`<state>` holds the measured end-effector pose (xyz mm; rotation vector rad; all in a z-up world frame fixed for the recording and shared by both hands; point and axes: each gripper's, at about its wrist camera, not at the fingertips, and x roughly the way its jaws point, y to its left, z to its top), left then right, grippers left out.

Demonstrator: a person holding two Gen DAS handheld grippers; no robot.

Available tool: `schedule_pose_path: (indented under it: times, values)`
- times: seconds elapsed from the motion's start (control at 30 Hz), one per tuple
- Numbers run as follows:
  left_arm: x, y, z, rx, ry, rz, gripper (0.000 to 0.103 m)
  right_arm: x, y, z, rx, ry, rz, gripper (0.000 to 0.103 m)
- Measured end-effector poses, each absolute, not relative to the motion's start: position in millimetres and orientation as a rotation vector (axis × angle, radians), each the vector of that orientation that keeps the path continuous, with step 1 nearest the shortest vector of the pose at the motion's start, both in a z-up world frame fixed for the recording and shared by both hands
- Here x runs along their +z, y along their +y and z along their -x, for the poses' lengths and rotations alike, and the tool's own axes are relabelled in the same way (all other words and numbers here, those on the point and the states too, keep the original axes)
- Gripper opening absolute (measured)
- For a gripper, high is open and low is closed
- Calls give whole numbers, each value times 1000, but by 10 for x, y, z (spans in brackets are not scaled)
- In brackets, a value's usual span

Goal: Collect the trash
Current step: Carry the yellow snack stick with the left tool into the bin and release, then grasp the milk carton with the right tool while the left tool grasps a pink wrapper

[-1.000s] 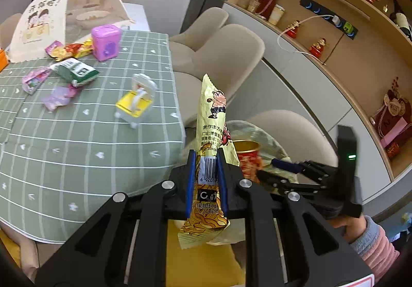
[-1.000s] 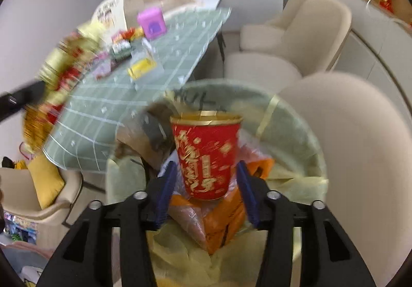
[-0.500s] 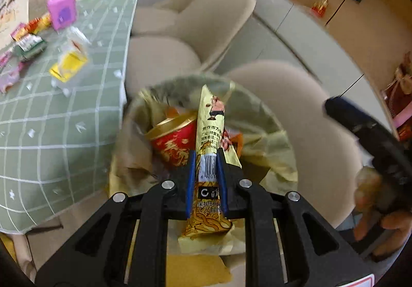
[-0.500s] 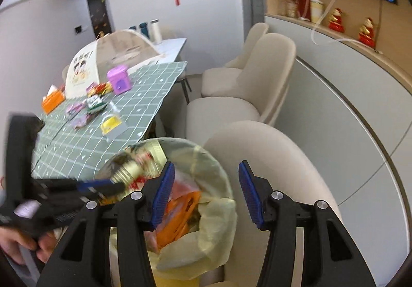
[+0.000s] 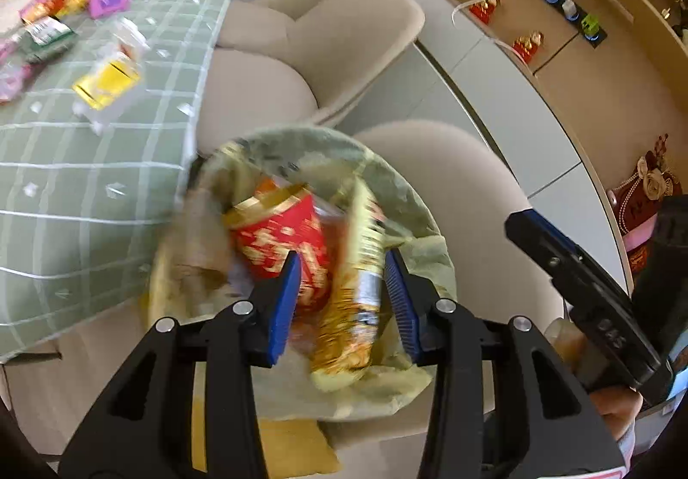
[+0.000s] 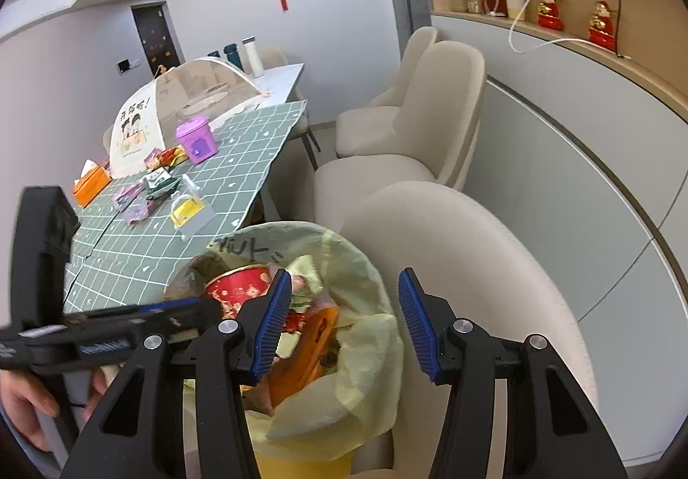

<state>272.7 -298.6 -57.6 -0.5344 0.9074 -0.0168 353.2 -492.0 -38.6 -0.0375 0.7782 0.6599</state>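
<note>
Fingers of the left gripper [image 5: 342, 298] are spread, the snack wrapper [image 5: 357, 285] blurred between them above the trash bin [image 5: 413, 212]. Only the right wrist view shows the right gripper [image 6: 342, 320] spread and empty.

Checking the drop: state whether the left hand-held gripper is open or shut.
Open. The left hand-held gripper has its jaws spread, and the blurred yellow snack wrapper sits loose between them.

A long dining table covered by a green grid-patterned tablecloth [image 6: 241, 161] carries the loose items. Directly on the cloth: a purple plastic box [image 6: 195, 139], a small yellow and clear plastic container [image 6: 189, 212], a green and white snack packet [image 6: 159, 180], pink wrappers [image 6: 129, 199], red and yellow wrappers [image 6: 170, 155], an orange tissue box [image 6: 90, 180] and a beige mesh food cover [image 6: 185, 100]. Three bottles [image 6: 243, 53] stand at the far end.
</note>
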Motion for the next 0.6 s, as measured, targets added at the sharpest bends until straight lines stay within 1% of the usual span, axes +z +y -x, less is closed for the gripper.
schedule_pose_path:
  times: [0.17,0.2,0.23,0.3,0.53,0.6]
  values:
    - [-359,-2618,-2453,102,834,428,39,-265,-4614,-3432,706,745,57,49]
    - [-342,-2520,-2407,125,825,419,39,-225,-4537,-3409,722,732,57,50]
    - [-321,-2374,-2333,156,815,412,39,-183,-4455,-3387,742,719,54,55]
    - [-301,-2122,-2225,207,804,403,39,-90,-4204,-3334,805,692,58,58]
    - [-328,-827,-1883,387,743,375,39,-21,-3075,-3183,891,657,207,58]
    - [-369,-447,-1860,396,752,384,39,-39,-2677,-3211,890,678,220,58]
